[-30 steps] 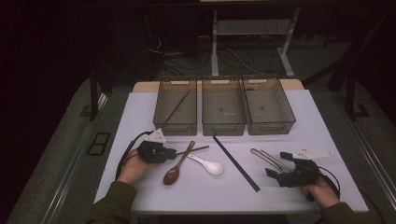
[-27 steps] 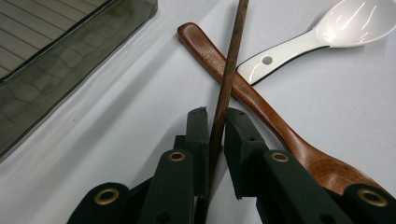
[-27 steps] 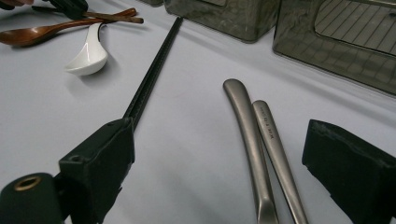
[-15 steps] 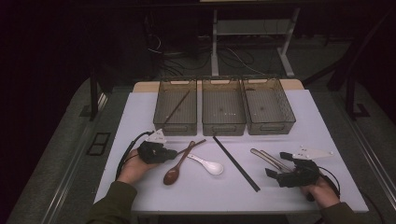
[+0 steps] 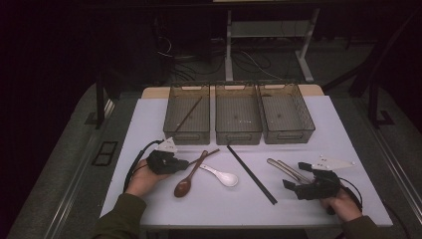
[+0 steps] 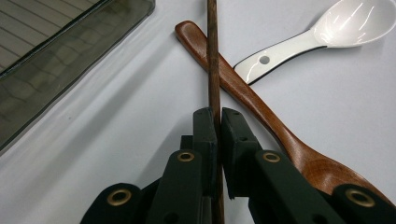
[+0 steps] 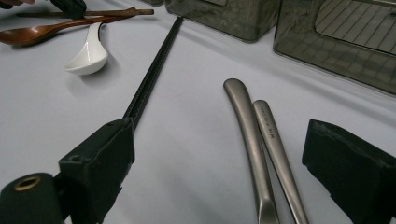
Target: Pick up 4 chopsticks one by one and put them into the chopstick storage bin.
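My left gripper (image 6: 217,116) is shut on a thin brown wooden chopstick (image 6: 212,56), which runs up between its jaws and crosses over the handle of a brown wooden spoon (image 6: 243,91). In the high view the left gripper (image 5: 171,162) lies at the mat's left with the chopstick (image 5: 206,155) pointing right. A white ceramic spoon (image 5: 221,175) lies beside the wooden spoon (image 5: 186,183). My right gripper (image 5: 296,177) rests open at the right; between its jaws (image 7: 219,140) lie the handles of two metal utensils (image 7: 252,130). A black chopstick (image 7: 154,70) lies left of them.
Three smoked clear bins stand in a row at the back: the left bin (image 5: 186,134) holds one brown chopstick (image 5: 191,110), the middle bin (image 5: 238,135) and the right bin (image 5: 288,134) look bare. The white mat (image 5: 149,124) ends close to both hands at the front edge.
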`<state>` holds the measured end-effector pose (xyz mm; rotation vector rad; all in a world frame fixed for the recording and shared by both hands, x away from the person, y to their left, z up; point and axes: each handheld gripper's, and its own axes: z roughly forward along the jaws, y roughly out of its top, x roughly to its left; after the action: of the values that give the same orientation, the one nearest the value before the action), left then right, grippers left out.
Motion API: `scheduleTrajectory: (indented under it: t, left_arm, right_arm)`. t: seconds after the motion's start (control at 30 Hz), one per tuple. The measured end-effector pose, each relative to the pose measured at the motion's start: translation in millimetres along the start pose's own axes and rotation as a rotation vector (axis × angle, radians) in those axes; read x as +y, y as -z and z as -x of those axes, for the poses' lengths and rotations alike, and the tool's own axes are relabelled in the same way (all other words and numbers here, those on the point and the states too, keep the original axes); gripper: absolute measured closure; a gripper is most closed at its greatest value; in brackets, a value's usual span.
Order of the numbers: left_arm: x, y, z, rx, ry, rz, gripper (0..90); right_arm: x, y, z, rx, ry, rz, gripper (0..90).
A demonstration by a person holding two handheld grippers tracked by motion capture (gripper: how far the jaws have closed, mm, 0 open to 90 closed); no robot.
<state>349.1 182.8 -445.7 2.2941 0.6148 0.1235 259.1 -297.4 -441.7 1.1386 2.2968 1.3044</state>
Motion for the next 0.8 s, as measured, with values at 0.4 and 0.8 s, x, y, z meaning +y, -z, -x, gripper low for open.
scheduleTrajectory:
  t: [0.4, 0.8]
  left_arm:
    - [2.6, 4.6, 2.2, 0.006, 0.046, 0.016, 83.6]
    - [12.3, 18.5, 9.4, 0.008, 0.081, 0.075, 83.6]
  right_arm:
    - [-0.1, -0.2, 0.0, 0.0, 0.001, 0.001, 8.9]
    - [0.0, 0.1, 0.2, 0.0, -0.001, 0.0, 8.9]
